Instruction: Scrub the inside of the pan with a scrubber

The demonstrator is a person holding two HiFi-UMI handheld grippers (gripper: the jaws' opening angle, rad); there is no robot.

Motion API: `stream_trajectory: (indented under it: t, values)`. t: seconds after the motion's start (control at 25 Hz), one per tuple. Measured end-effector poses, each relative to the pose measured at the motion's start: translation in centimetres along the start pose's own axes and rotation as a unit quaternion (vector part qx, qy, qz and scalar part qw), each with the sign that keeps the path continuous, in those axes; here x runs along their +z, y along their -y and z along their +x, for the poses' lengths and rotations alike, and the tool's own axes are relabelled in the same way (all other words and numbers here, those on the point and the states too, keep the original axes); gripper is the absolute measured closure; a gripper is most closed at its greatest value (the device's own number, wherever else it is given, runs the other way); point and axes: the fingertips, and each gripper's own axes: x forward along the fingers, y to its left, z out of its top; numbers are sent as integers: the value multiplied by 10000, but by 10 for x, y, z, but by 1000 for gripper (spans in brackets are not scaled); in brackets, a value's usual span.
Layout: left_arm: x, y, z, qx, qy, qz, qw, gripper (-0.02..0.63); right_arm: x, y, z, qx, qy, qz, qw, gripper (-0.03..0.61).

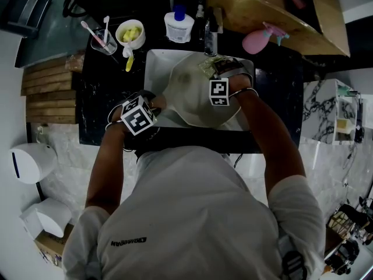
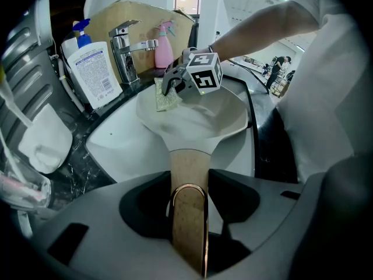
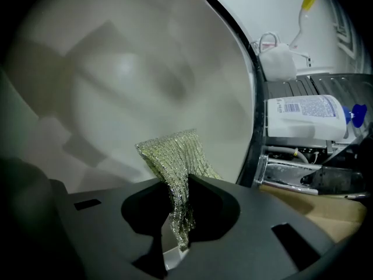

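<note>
White short-sleeved T-shirt (image 1: 192,214)
Small dark lettering (image 1: 129,241) on it; left gripper (image 2: 189,214) and right gripper (image 3: 175,217) grey-bodied, each bearing a black-and-white marker cube (image 1: 139,116)

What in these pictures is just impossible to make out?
- Head view: where the silvery mesh scrubber meets the round cream pan, covered by the right gripper.
- Left gripper view: the print on the white plastic bottle with a blue pump, too small to read.
- Every view: the floor of the white sink, hidden beneath the pan.
</note>
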Motion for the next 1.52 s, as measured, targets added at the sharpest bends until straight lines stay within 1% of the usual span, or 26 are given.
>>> stream_trajectory:
  t: [0.4, 0.76, 1.08, 1.24, 1.44, 1.52]
  values:
    - [0, 1, 0, 12, 1, 14, 10000, 411, -13, -15, -2, 262, -362, 369, 9983, 495]
    - [-1, 1, -1, 48, 10, 44, 10000, 411, -22, -29, -7, 570, -691, 692, 9936, 495]
    - [-1, 2, -1, 78, 16, 68, 9999, 411, -28, -50, -14, 915, -887, 790, 9887, 495]
    - [-1, 1, -1, 100, 10, 83, 9999, 411, -29, -66, -19, 1272, -996, 922, 9825, 495]
    - [-1, 2, 0, 116, 18, 104, 9999, 411, -26, -91, -32, 1914, -1076, 1121, 9691, 495]
    - [-1, 2, -1, 99, 12, 97, 9999, 411, -24, -96, -36, 2069, -1042, 1225, 9650, 495]
